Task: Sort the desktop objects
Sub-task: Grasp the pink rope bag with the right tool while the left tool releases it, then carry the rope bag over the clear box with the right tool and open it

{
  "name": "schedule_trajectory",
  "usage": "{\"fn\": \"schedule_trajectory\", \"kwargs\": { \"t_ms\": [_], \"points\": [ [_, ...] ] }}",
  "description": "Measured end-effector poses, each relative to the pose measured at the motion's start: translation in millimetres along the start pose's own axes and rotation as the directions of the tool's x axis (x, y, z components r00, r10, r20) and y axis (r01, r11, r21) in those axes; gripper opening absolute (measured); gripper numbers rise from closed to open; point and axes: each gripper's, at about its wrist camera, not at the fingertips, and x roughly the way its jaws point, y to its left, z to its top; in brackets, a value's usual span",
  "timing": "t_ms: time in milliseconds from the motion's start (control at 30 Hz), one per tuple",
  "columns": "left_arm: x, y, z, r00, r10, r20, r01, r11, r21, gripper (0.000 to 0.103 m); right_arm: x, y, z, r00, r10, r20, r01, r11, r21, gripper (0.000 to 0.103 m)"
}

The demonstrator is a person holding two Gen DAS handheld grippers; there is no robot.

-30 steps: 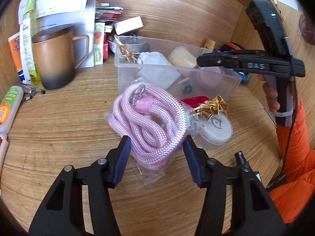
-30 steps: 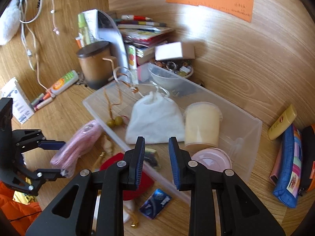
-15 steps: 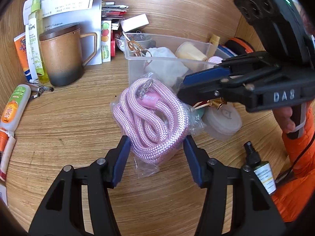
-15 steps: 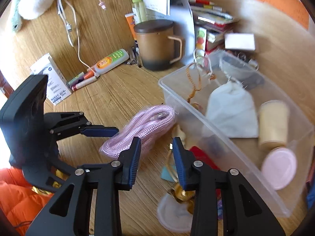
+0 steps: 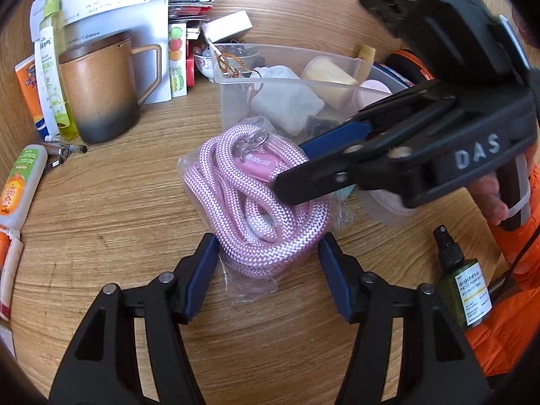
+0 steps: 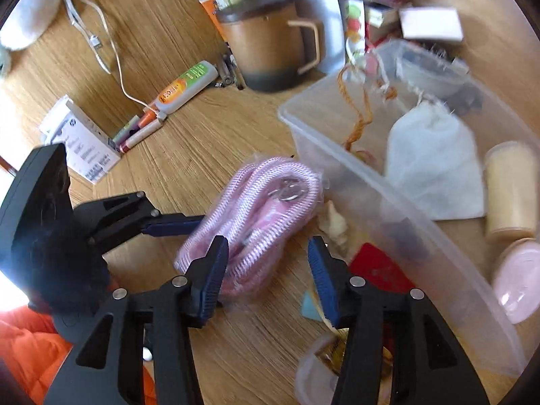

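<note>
on the wooden counter (image 5: 101, 202), the left hand-held gripper (image 5: 266, 263) straddles a coiled pink braided rope in a clear plastic bag (image 5: 256, 199), fingers spread and apparently just short of pinching it. the bundle lies just beside the clear plastic bin (image 5: 290, 81). it looks soft, light and slippery in its wrap, so pinch across the thick coils. the right hand-held gripper (image 6: 268, 270) is spread over it.

My left gripper (image 5: 266, 256) sits spread around the bagged pink rope (image 5: 260, 199) at frame centre; my right gripper (image 5: 290, 172) reaches in from the right, its tips over the coil.
</note>
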Motion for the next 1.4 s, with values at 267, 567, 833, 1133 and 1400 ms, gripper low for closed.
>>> {"fn": "schedule_trajectory", "kwargs": {
  "t_ms": [267, 567, 833, 1133, 1400],
  "points": [
    [3.0, -5.4, 0.2, 1.0, 0.014, 0.008, -0.014, 0.999, 0.044, 0.062, 22.0, 11.9, 3.3, 0.999, -0.026, -0.031, 0.024, 0.998, -0.058, 0.045],
    [-8.5, -6.4, -1.0, 0.999, 0.003, 0.038, -0.003, 1.0, 0.014, 0.062, 1.7, 31.4, -5.3, 0.996, -0.069, 0.058, 0.078, 0.984, -0.161, 0.032],
    [-37.3, -20.9, 4.9, 0.993, 0.052, 0.108, -0.059, 0.997, 0.057, 0.062, -23.6, 47.8, -6.3, 0.989, -0.056, 0.136, 0.083, 0.976, -0.201, 0.03],
    [-51.9, -38.5, 39.2, 0.983, 0.053, 0.178, -0.081, 0.985, 0.154, 0.062, -69.2, 38.4, -2.2, 0.963, -0.076, 0.257, 0.124, 0.977, -0.172, 0.03],
    [-30.4, -54.5, 86.4, 0.983, -0.012, 0.183, -0.034, 0.968, 0.248, 0.062, -98.9, -0.6, 3.3, 0.938, -0.135, 0.32, 0.169, 0.983, -0.078, 0.03]
  ]
}}
